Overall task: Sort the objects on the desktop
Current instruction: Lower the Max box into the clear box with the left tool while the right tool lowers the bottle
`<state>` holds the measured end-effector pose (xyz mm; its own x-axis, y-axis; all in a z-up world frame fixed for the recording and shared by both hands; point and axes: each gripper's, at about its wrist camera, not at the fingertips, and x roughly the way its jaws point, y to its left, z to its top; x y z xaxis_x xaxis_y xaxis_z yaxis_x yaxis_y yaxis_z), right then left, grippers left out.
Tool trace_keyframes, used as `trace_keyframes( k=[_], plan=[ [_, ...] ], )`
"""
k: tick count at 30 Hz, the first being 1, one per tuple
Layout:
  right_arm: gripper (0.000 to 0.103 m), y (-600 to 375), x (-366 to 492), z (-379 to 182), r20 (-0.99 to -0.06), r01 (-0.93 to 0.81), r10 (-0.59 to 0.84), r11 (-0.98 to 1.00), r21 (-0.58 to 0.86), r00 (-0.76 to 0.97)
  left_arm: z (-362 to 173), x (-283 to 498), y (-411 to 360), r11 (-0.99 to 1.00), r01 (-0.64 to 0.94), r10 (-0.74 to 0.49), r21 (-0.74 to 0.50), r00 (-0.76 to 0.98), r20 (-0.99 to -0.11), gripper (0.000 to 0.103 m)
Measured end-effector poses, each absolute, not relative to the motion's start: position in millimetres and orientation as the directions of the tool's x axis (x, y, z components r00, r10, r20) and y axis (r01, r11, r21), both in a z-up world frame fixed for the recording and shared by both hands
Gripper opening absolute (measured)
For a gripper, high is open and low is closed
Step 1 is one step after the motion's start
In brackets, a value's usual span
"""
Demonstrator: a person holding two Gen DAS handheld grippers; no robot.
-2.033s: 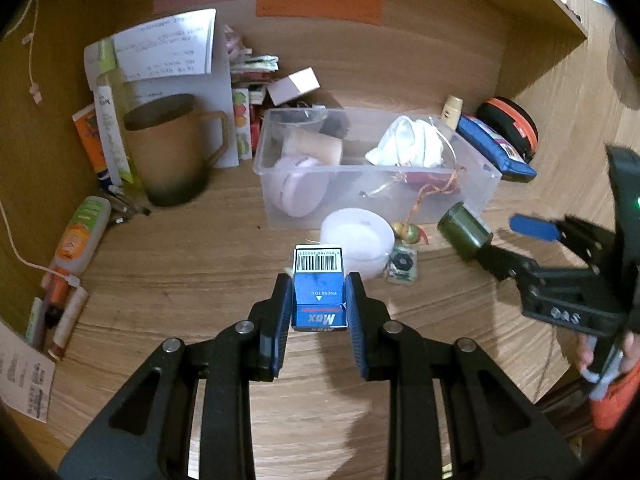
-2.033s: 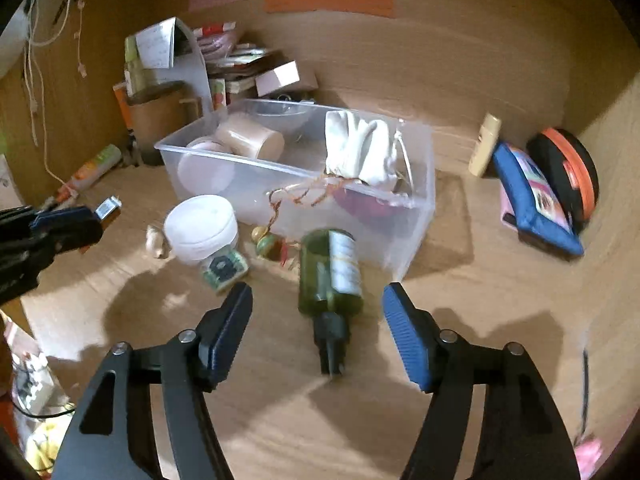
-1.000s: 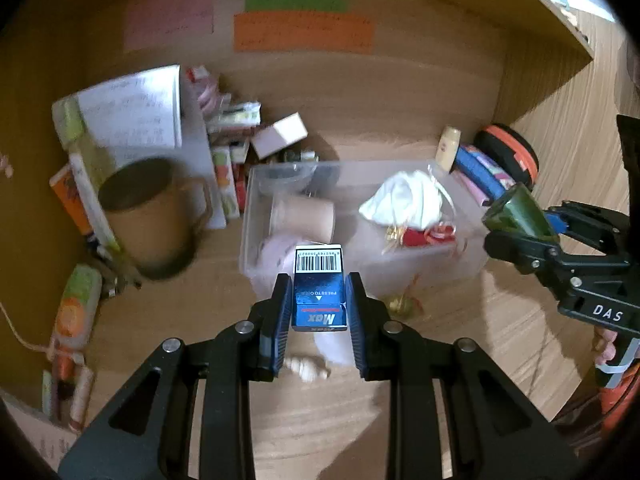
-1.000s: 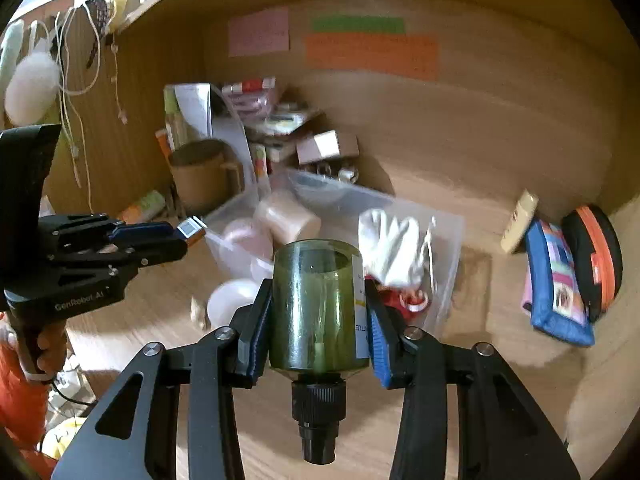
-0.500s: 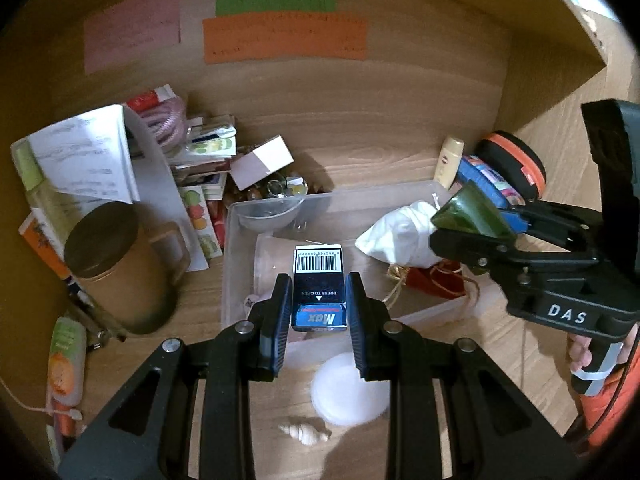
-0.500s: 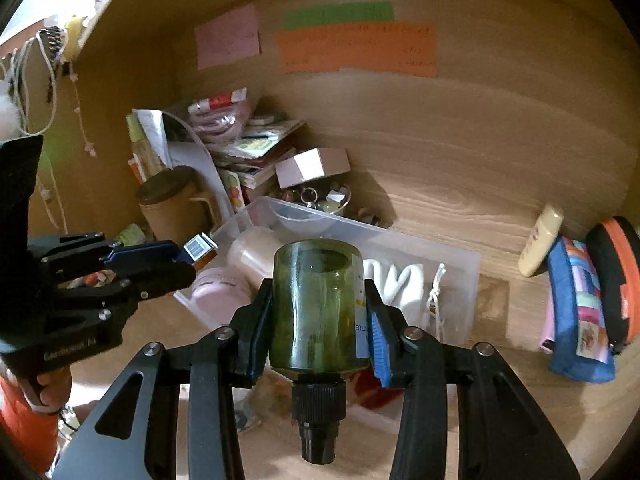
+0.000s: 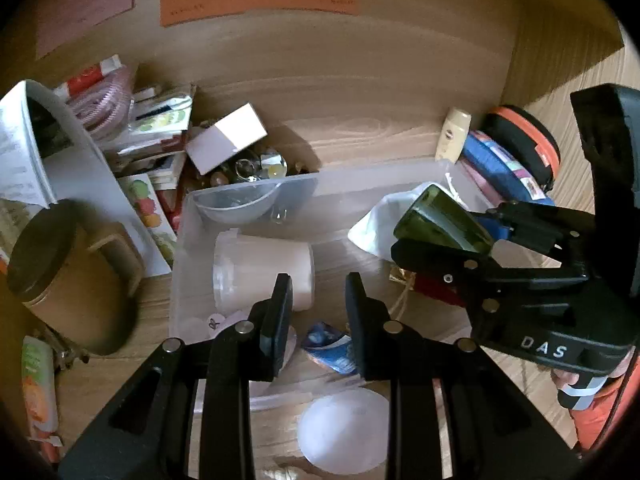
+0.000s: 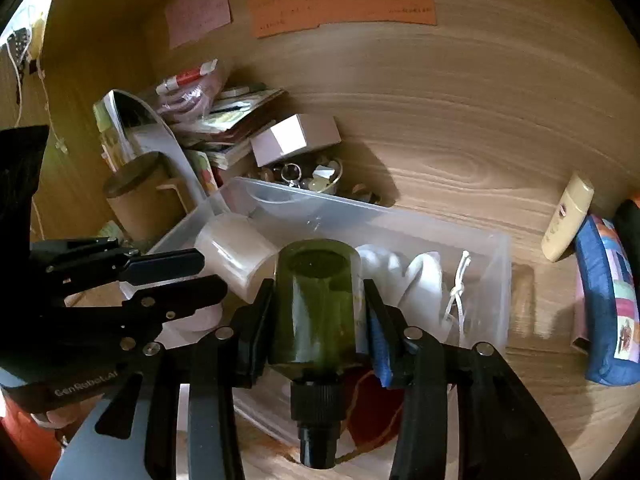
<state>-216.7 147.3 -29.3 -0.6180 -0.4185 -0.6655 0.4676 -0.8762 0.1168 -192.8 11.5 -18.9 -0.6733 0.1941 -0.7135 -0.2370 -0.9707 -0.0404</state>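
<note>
While the left gripper (image 7: 318, 312) hangs over the near side of the clear plastic bin (image 7: 360, 178), its jaws stand parted with nothing between them, and the small blue box (image 7: 330, 346) lies blurred just below the fingertips, low in the centre of the left wrist frame, apparently inside the bin though contact with the floor cannot be confirmed. At the right of that frame the right gripper (image 8: 318, 300) is closed firmly on the dark green glass bottle (image 8: 318, 304), base pointing forward and black screw neck toward the camera, held above the bin's right half. Inside the bin lie a translucent white cup (image 7: 262, 270) on its side at centre, a white glove (image 8: 404, 280) to the right and a clear bowl (image 7: 236, 202) in the far left corner. Outside, a brown mug (image 7: 64, 280) stands at the left edge of the frame, a round white lid (image 7: 344, 426) rests on the desk at lower centre, and a blue pouch (image 8: 608, 300) sits at the right edge of the right wrist frame.
</note>
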Motion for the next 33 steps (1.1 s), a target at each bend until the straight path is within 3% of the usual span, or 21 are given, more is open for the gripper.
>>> trace_keyframes(
  k=[11, 14, 23, 33],
  plan=[
    [0.038, 139, -218, -46, -0.693, 0.47, -0.389, -0.879, 0.081, -0.607, -26, -198, 6, -0.978, -0.208, 0.168, -0.034, -0.671, -0.722, 0.026],
    [0.043, 139, -217, -46, -0.69, 0.475, -0.391, -0.877, 0.077, -0.609, -23, -197, 2, -0.978, -0.201, 0.176, -0.052, -0.672, -0.719, 0.027],
    [0.053, 137, -207, -33, -0.665, 0.484, -0.391, -0.873, 0.051, -0.636, -9, -186, -9, -0.98, -0.185, 0.184, -0.075, -0.692, -0.699, 0.04],
    [0.07, 137, -180, -9, -0.629, 0.468, -0.376, -0.884, 0.023, -0.68, 8, -157, -22, -0.985, -0.165, 0.158, -0.052, -0.73, -0.665, 0.064]
  ],
)
